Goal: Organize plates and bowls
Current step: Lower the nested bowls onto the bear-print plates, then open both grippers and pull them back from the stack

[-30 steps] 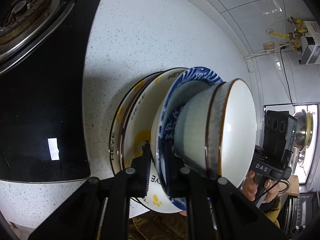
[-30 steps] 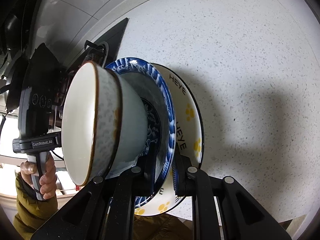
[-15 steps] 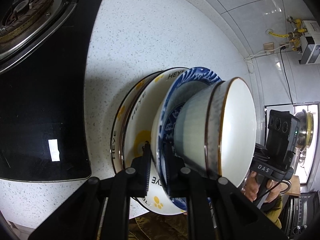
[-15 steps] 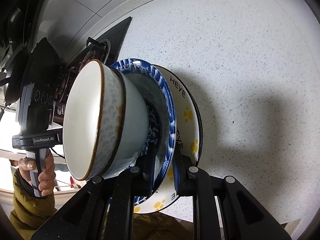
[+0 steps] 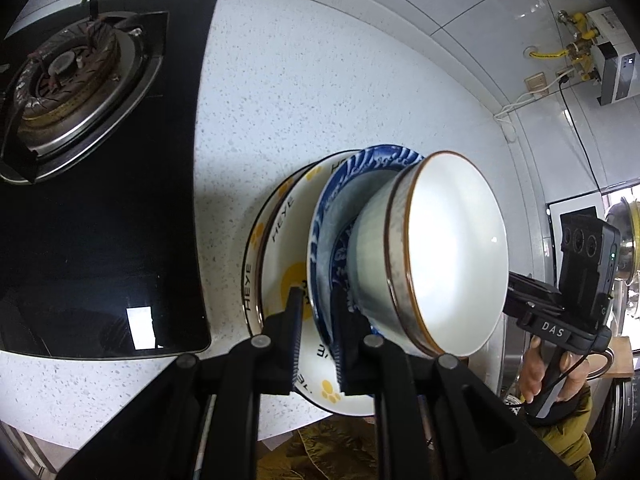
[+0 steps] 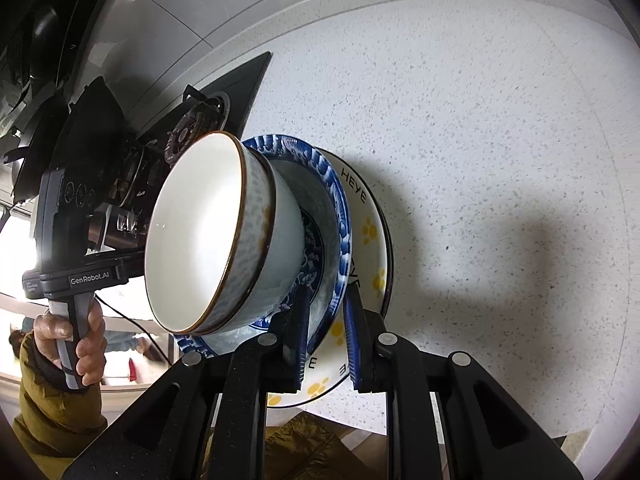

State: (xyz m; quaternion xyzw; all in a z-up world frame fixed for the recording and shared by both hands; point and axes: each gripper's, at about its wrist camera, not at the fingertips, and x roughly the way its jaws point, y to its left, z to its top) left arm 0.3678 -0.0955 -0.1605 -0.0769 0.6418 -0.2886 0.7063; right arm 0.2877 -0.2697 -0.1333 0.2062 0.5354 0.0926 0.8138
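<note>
Your stack is built, white bowl (image 5: 452,256) in blue dish (image 5: 332,216) on paw-print plate (image 5: 280,248), left tongs (image 5: 318,336) barely clamping the blue rim, right tongs (image 6: 328,336) opening around it.

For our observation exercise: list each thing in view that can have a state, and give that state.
white bowl: empty, nested in the blue dish.
blue dish: stacked on the HEYE plates.
HEYE plates: bottom of the stack.
left tool: shut on the blue dish's rim.
right tool: opening, blue dish's rim between its jaws.
burner: no flame showing.
</note>
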